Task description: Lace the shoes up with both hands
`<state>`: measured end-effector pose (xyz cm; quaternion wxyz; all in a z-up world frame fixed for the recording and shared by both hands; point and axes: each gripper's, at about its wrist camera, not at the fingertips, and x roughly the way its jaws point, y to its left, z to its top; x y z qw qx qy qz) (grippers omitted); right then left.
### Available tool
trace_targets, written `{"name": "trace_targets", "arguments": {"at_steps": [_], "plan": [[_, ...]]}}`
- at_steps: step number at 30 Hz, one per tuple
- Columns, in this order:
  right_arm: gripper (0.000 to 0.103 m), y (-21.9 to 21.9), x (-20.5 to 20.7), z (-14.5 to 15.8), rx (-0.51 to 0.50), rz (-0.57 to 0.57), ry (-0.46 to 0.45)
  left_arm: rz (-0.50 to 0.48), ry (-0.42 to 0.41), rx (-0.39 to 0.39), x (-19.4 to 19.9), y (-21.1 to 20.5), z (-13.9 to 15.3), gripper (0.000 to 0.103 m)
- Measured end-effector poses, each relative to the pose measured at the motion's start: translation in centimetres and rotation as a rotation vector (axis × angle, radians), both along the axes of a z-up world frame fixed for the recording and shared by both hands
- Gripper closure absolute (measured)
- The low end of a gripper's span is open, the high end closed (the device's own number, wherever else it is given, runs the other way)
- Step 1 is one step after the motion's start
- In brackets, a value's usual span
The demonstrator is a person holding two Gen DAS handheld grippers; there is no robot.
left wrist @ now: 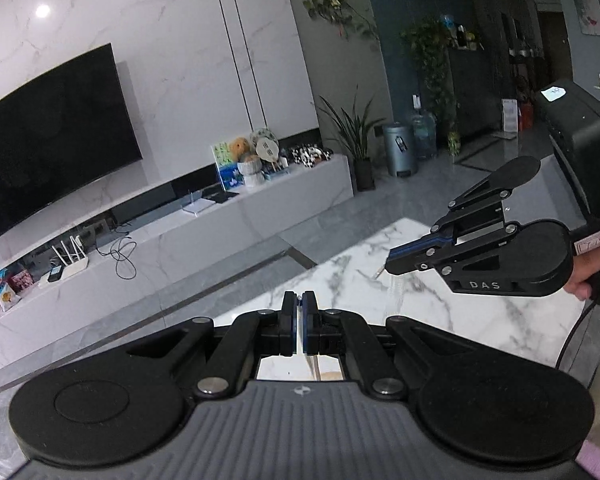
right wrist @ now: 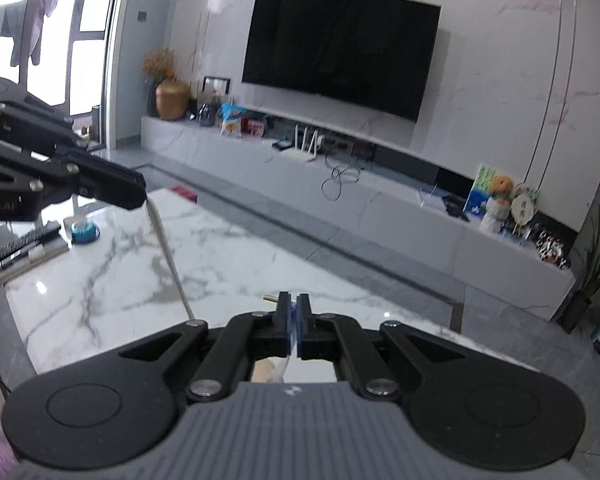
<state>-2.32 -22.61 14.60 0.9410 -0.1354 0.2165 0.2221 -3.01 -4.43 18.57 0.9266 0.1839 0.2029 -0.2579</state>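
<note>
Both grippers clamp shoelace ends above a marble table.

The left gripper (left wrist: 299, 304) pinches a lace (right wrist: 168, 252) that trails down out of view; the right gripper (right wrist: 293, 306) grips the other lace end (right wrist: 269, 298). The shoe cannot be seen; a TV (right wrist: 340, 48) hangs beyond the table (right wrist: 112, 272).

Counter (right wrist: 112, 280) mostly bare marble ahead of both claws; open passage across its middle. Far left corner cluttered: blue bowl (right wrist: 83, 231), dark stack (right wrist: 28, 245). Lace (right wrist: 168, 256) hangs taut from left claw (right wrist: 142, 194) across the left half, an obstacle. Right claw (left wrist: 388, 266) hovers over the counter's right side, lace end (left wrist: 394, 290) dangling under it.
</note>
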Motion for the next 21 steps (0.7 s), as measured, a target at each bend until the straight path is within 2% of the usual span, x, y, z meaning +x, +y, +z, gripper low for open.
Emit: {"name": "trace_targets", "arguments": {"at_steps": [13,21], "plan": [[0.1,0.6,-1.1,7.7,0.142,-0.04,-0.086,0.011,-0.117,-0.041,-1.3,-1.2,6.3,0.103],[0.1,1.0,-1.2,11.8,0.181,-0.03,-0.14,0.0,-0.171,-0.045,-1.2,-1.7,9.4,0.103]]}}
